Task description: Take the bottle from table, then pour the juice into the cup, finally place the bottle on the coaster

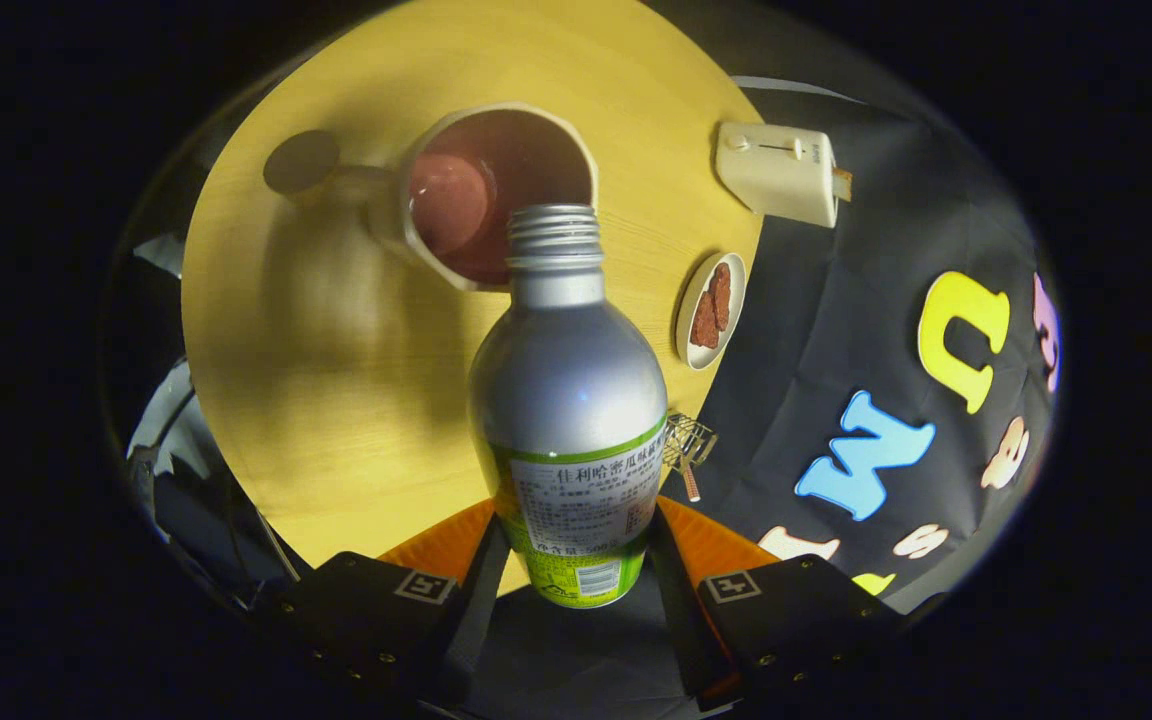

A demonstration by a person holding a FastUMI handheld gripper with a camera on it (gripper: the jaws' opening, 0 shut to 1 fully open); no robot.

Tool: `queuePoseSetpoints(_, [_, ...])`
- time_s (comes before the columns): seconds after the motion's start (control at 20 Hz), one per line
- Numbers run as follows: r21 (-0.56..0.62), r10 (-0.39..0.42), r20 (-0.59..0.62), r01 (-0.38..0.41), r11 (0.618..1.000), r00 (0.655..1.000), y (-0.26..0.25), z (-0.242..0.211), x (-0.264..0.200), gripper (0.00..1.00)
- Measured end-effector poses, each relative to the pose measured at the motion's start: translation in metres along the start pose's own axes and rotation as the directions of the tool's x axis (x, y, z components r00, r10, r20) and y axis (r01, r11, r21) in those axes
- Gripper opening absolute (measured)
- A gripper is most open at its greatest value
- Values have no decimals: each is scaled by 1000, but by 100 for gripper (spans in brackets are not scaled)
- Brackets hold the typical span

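gripper (pixel 576 570) clamping bottle (pixel 568 400) between fingers, mouth over cup (pixel 496 190)

The silver aluminium bottle with a green label (pixel 568 400) hides part of the near rim of the cream faceted cup (pixel 496 195) and a patch of the round yellow wooden desk (pixel 326 400). Its base sits pinched between the gripper (pixel 576 560) fingers, which cover its lower sides. The small metal wire object (pixel 688 445) beside the bottle is too small to identify.

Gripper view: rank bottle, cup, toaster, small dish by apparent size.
1. bottle, held between the gripper fingers, so nearness to the camera inflates it
2. cup
3. toaster
4. small dish
Toaster and dish look close; that order is unsure.
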State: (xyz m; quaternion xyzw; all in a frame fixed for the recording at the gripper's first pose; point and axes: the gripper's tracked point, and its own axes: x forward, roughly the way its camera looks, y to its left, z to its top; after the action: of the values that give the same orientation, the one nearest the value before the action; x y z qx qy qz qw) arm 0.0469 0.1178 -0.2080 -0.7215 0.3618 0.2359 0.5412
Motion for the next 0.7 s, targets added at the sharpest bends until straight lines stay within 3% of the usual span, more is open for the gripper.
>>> queuePoseSetpoints(0.35, [212,33,174,-70,975,984,24,0,9,76])
queuePoseSetpoints(0.7, [440,88,357,-251,862,930,55,3,10,76])
